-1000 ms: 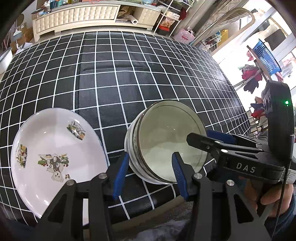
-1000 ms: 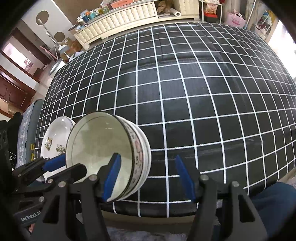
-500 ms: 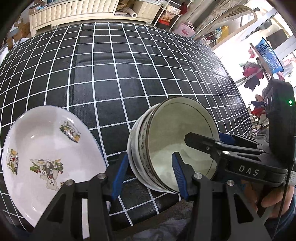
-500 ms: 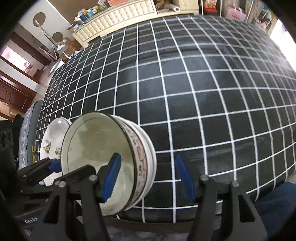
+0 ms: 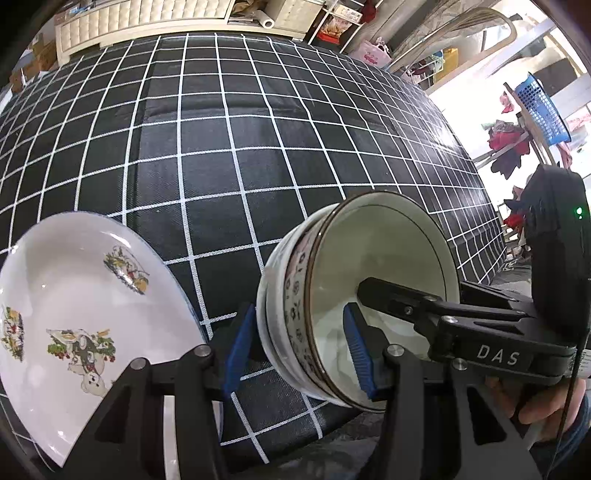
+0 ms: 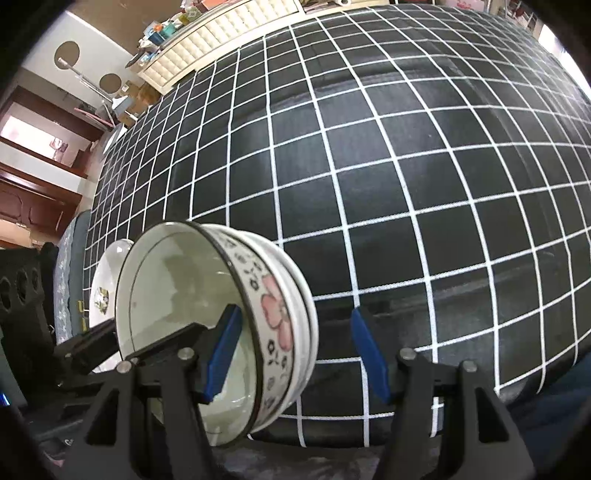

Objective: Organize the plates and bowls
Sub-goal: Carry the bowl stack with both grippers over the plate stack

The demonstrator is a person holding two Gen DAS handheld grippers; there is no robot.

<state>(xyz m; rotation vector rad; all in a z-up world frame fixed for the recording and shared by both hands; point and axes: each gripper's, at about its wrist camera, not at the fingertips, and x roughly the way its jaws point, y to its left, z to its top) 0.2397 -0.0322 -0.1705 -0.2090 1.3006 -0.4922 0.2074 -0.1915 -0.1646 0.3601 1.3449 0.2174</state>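
A stack of nested flower-patterned bowls (image 5: 303, 295) is tilted and lifted above the near edge of the checked table. My left gripper (image 5: 299, 347) is shut on the stack's wall, one pad outside, one inside. My right gripper (image 6: 295, 354) is open; its left pad sits inside the bowls (image 6: 273, 306), its right pad stands clear of them. A white plate (image 5: 74, 295) with cartoon prints lies on the table to the left of the bowls; it also shows in the right wrist view (image 6: 107, 280).
The table (image 5: 258, 147) has a black cloth with white grid lines. A cream cabinet (image 5: 147, 18) stands beyond its far edge. Shelves and a blue basket (image 5: 539, 107) are at the right.
The bowl stack has risen off the table and tilted more onto its side, held in my left gripper. The right gripper has stayed open with one finger inside the bowls.
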